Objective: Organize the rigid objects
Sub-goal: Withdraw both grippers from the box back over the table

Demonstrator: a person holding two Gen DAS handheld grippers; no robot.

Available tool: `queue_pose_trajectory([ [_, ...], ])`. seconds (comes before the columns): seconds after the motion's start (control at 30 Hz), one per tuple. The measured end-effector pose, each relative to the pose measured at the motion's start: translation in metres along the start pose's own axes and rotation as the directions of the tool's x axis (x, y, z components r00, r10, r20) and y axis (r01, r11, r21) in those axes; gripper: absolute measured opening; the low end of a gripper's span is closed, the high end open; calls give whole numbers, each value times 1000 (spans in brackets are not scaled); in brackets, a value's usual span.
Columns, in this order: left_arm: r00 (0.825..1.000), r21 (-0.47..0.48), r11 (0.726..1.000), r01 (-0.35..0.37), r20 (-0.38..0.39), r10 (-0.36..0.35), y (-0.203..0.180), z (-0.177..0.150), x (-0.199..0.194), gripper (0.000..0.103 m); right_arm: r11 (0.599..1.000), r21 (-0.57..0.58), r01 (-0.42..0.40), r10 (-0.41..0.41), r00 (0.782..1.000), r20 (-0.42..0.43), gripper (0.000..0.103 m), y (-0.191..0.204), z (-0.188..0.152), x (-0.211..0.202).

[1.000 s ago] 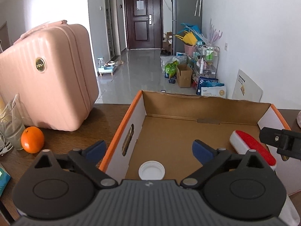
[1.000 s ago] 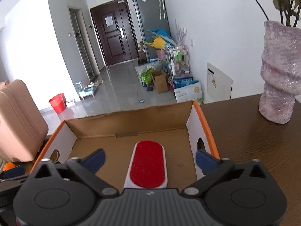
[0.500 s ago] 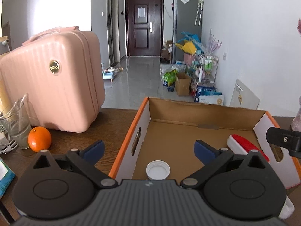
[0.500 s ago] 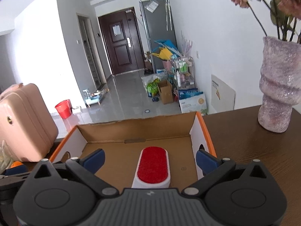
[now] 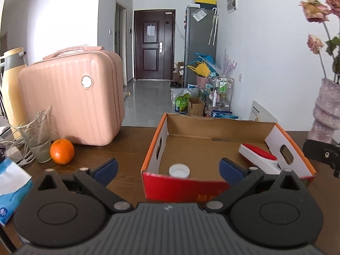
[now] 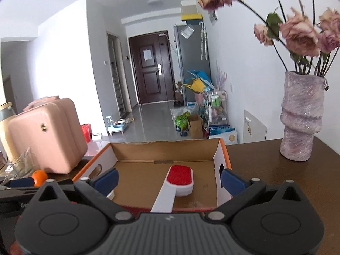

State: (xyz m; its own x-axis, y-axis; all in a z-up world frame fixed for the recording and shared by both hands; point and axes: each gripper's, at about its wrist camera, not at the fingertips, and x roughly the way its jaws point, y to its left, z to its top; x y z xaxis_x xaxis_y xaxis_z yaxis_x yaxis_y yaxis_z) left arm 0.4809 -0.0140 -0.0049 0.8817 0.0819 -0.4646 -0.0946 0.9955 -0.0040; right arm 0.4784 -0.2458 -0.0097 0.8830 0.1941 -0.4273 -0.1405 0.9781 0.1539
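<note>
An open cardboard box (image 5: 153, 148) with orange rims and a red front stands on the dark wooden table. Inside it lie a white jar lid (image 5: 179, 170) near the front left and a white brush with a red pad (image 5: 258, 152) at the right. The right wrist view shows the same box (image 6: 223, 159) and brush (image 6: 179, 177), its handle pointing toward me. My left gripper (image 5: 167, 167) is open and empty, in front of the box's front wall. My right gripper (image 6: 169, 178) is open and empty too, pulled back above the box's front edge.
A pink suitcase (image 5: 72, 104), a glass (image 5: 38, 138), an orange (image 5: 62, 151) and a blue tissue pack (image 5: 10, 187) sit left of the box. A purple vase with dried roses (image 6: 301, 119) stands at the right. The table's far edge drops to a hallway floor.
Both grippers have drawn back and risen from the box. The box's red front wall and the brush handle have come into view; lid and brush lie where they were.
</note>
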Motion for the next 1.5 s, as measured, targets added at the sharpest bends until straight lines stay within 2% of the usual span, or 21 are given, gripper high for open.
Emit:
queue_pose_trajectory([
  [0.27, 999, 8, 1000, 9, 42, -9, 5, -25, -49, 103, 1000, -13, -24, 24, 999, 38, 103, 9, -19, -48],
  [0.57, 999, 5, 1000, 10, 50, -10, 19, -53, -98, 103, 1000, -8, -30, 31, 996, 80, 103, 16, -48, -101],
  [0.77, 999, -10, 1000, 24, 34, -24, 29, -77, -126, 103, 999, -30, -29, 31, 997, 77, 103, 26, -76, -126],
  [1.13, 999, 9, 999, 39, -16, -39, 45, -118, -156, 103, 999, -51, -5, 5, 1000, -2, 103, 31, -131, -145],
  [1.33, 998, -13, 998, 55, -30, -55, 51, -127, -162, 103, 993, -117, -13, 7, 999, -52, 103, 45, -151, -147],
  [1.5, 996, 4, 998, 65, -53, -65, 47, -130, -160, 103, 988, -155, -19, 7, 997, -79, 102, 54, -158, -145],
])
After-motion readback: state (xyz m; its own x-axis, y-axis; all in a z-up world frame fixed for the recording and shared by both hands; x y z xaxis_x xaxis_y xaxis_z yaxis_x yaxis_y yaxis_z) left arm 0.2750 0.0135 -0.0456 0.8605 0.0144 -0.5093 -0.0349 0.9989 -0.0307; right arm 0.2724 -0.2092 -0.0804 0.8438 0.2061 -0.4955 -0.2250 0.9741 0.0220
